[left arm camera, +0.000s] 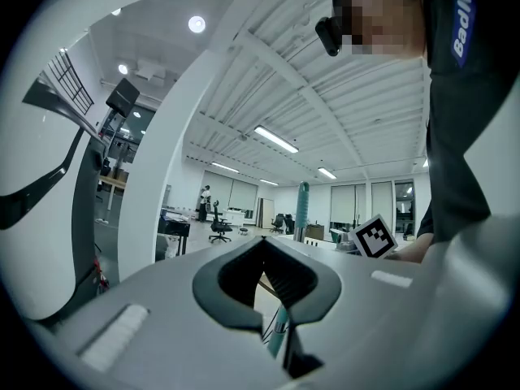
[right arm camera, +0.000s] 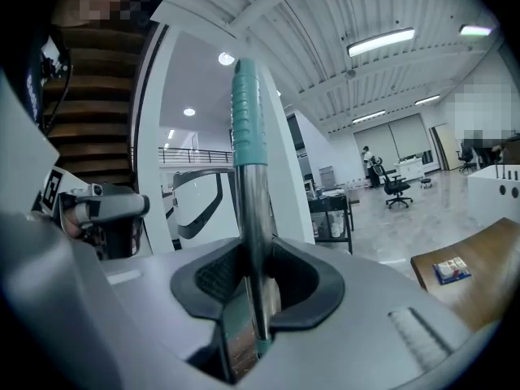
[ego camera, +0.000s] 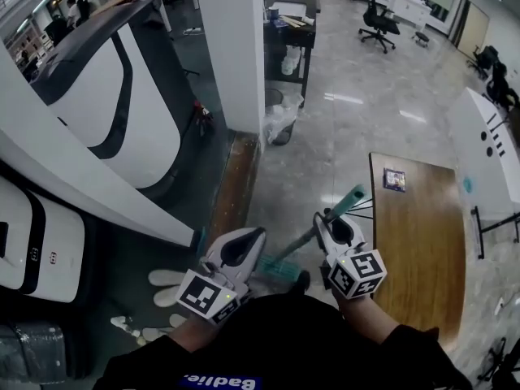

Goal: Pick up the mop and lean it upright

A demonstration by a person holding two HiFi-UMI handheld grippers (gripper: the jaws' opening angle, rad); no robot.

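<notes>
**Mop** (ego camera: 302, 237): the pole is tilted. Its teal grip (ego camera: 354, 194) is up and to the right. The metal pole runs down-left to a teal head piece (ego camera: 276, 268), low and close to the person's body between the two grippers. I cannot tell whether the head piece touches the floor.

**Right gripper** (ego camera: 329, 222): the jaws are clamped on the metal pole just below the teal grip. In the right gripper view the pole stands straight up between the two dark pads, and both press on it.

**Left gripper** (ego camera: 258, 236): the jaws are closed with the tips meeting and nothing between them. The pole passes just beside and beyond this gripper without touching it. In the left gripper view the pole shows through the hollow behind the tips.

**Writing:**
- Each gripper's cube carries black-and-white square markers with no lettering.
- The dark shirt (ego camera: 268, 331) has white letters reading "Badlie", cut off by the lower frame edge.

**Surroundings:**
- The floor (ego camera: 349, 136) is grey and polished.
- A wooden worktop (ego camera: 422, 258) lies just right of the right gripper. It carries a small dark-blue card (ego camera: 395, 179) whose print is too small to read.
- A white pillar (ego camera: 231, 47) stands ahead, with a black shelf cart (ego camera: 288, 43) beside it.
- Office chairs (ego camera: 379, 21) stand well beyond.
- A white-and-black curved housing (ego camera: 106, 104) fills the left side.
- Pale flat items (ego camera: 166, 287) lie on the dark floor left of the left gripper. I cannot make out what they are.
</notes>
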